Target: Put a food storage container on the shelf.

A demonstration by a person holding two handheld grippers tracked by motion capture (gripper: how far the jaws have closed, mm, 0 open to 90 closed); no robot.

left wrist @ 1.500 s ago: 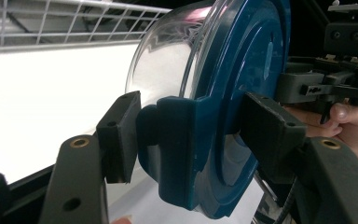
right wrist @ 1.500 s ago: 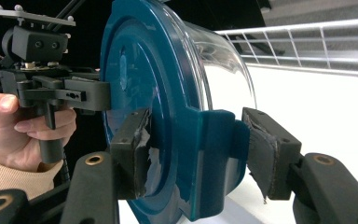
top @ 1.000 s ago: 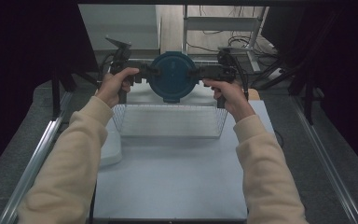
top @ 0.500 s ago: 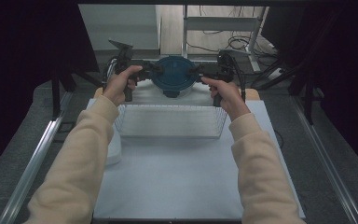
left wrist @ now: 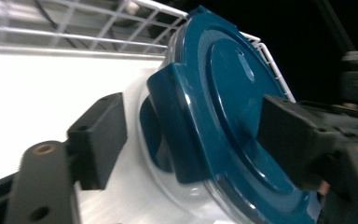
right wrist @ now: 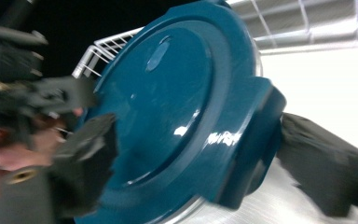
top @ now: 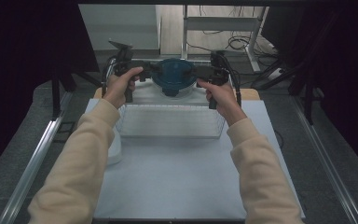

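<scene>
- Left tongs [top: 147, 74]: jaws have just been opening. They now stand apart around the lid's side latch [left wrist: 177, 126], with a gap at the near pad, so no grip.
- Right tongs [top: 200, 72]: same. The jaws have just been opening and now straddle the opposite latch [right wrist: 251, 140] without clamping it.
- Container [top: 173, 74] sits directly between the two sets of tips, one latch inside each open pair.
- Step looks like a release after set-down. To do it well, keep the jaws wide and draw each hand straight out sideways so the pads don't snag a latch and drag the container. Check it rests steady first.
- Look: round, glossy teal lid [left wrist: 233, 93] with a raised ring and two chunky clip latches, over a clear body. It seems tilted.
- Wire basket [top: 168, 121] lies on the near side of the tips, and the container is at its far edge. Can't tell whether it is inside or just past it.
</scene>
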